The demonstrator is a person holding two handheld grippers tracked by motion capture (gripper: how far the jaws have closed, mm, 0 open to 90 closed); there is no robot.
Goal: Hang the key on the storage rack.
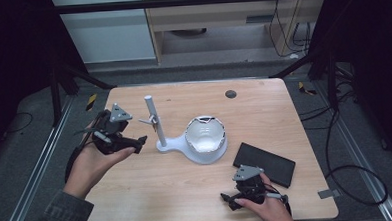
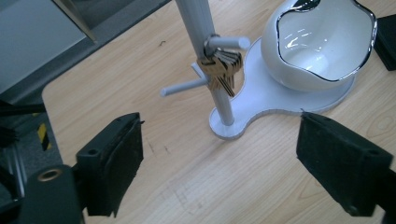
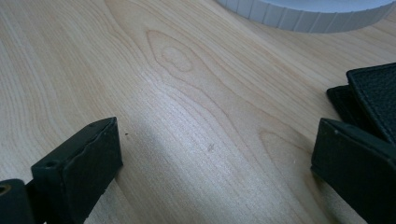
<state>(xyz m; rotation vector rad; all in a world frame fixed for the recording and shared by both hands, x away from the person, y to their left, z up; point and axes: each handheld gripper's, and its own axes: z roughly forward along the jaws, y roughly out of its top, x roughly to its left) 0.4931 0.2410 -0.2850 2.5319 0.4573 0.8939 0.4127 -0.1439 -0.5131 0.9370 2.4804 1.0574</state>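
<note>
The left hand-held gripper (image 2: 219, 154), jaws apart and empty, is facing the keys (image 2: 222, 72) hanging on the stand's (image 1: 157, 124) peg at twelve o'clock, seemingly approaching. Next it needs closing on them. The right hand-held gripper (image 3: 215, 172) is resting, jaws apart, on the table (image 1: 137, 193).

Light wooden table with rounded corners (image 1: 263, 100), pale grain running along it. Near the middle, a flat white plastic stand base (image 1: 198, 155) resting directly on the wood. To its right, toward the near edge, a black rectangular leather-look wallet (image 1: 266, 162), possibly a case. Small dark round spot (image 1: 230, 94) at far centre.
</note>
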